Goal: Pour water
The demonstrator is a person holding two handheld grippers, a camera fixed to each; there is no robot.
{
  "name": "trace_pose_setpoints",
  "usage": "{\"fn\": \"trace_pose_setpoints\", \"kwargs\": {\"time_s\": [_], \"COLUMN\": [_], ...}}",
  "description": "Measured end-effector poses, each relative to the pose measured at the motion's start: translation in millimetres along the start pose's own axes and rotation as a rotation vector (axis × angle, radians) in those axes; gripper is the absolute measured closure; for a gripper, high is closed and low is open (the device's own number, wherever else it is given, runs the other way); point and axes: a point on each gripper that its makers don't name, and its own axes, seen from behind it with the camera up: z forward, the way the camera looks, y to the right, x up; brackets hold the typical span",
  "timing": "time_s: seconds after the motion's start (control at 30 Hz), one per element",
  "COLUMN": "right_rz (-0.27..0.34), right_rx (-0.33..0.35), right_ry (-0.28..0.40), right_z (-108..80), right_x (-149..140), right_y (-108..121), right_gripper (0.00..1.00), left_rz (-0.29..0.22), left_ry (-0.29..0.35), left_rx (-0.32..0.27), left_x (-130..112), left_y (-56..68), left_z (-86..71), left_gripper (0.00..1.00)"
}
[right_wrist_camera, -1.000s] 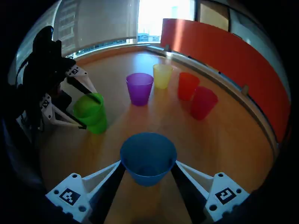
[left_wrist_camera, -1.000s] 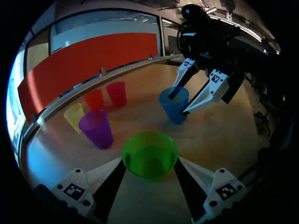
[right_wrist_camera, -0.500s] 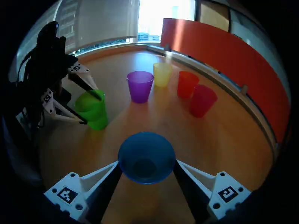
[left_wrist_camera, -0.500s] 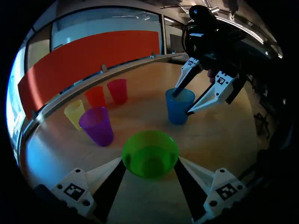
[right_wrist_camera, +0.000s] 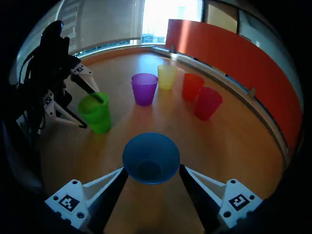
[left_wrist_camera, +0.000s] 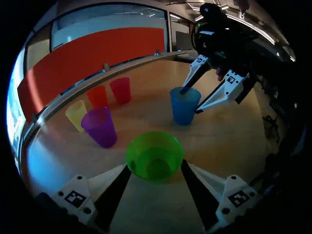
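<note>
Blown-out window (right_wrist_camera: 171, 17) backlights the right gripper view; edges dim, fisheye-warped

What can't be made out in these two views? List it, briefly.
- Left gripper view: whether the green cup holds water. Its tinted wall and the shade blur any level.
- Right gripper view: the bottom of the blue cup is dark, so water there can't be told.
- Left gripper view: the upper body of the right gripper is lost in dark shadow.
</note>
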Motion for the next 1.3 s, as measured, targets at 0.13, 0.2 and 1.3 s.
{"fn": "trace_pose_setpoints", "kwargs": {"time_s": [0.13,0.2,1.3], "right_rz": [0.002,0.005,0.287], "right_rx": [-0.015,-0.024,-0.482], "right_ry": [0.006,0.012,0.349], "right_z": [-6.6,-9.8,-112.0], "right_x": [-4,-5,-12], "right_y": [1,2,74], "right_gripper": [0.0,0.0,0.0], "left_rz": [0.012,0.014,-0.17], "left_ry": [-0.007,-0.008,0.164], "left_rx": [0.026,0.039,0.352], "left_x": [-4,-6,-7], "left_y": [-5.0,-7.6,-73.3], "left_z": [-4.9,-8.6,-91.0], "left_gripper": [0.08,0.08,0.08]}}
